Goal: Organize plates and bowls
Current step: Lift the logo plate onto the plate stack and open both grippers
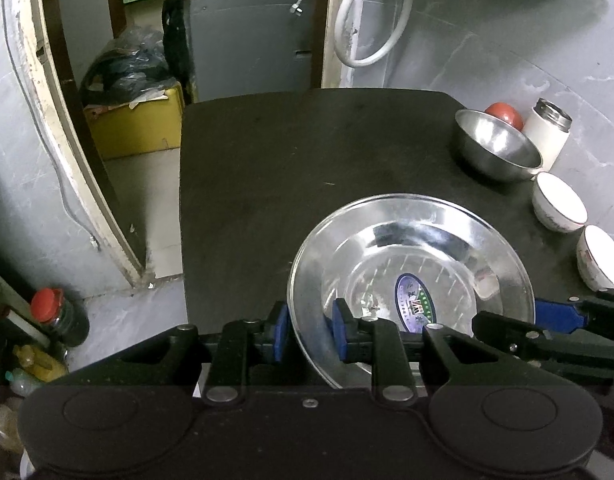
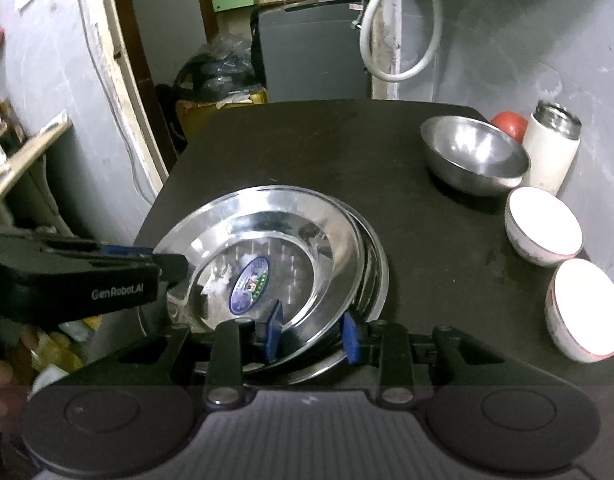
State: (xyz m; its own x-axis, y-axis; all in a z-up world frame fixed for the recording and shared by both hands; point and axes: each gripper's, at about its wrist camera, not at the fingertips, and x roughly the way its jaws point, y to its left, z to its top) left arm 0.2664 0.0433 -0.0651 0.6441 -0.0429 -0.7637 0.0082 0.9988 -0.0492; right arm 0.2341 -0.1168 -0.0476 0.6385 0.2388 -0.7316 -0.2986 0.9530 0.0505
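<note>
- A shiny round stainless-steel plate [image 2: 267,248] with a broad rim sits on the near part of the dark table top [image 1: 267,168]; its mirror-like centre carries an oval blue-and-purple sticker [image 2: 249,286].
- In the right wrist view this plate lies tilted on top of at least one more steel plate [image 2: 373,276], whose rim shows along its right edge.
- The left gripper [image 1: 311,338] has its blue-padded fingers [image 1: 281,332] set either side of the plate's near-left rim, one under and one over; whether the pads are pressing the metal, I cannot tell.
- The right gripper [image 2: 313,334] likewise straddles the near rim with blue pads [image 2: 351,340], partly open; a firm grip cannot be confirmed.
- At the far right corner stands a round steel bowl [image 2: 473,156], with a red rounded object [image 2: 509,124] behind it and a white flask with a metal neck [image 2: 551,152] beside it.
- Two white ceramic bowls [image 2: 543,226] [image 2: 585,310] line the right edge, near the plates but apart from them.
- The left gripper's body reads "GenRobot.AI" [image 2: 117,291]; the sticker's print is too small to read.
</note>
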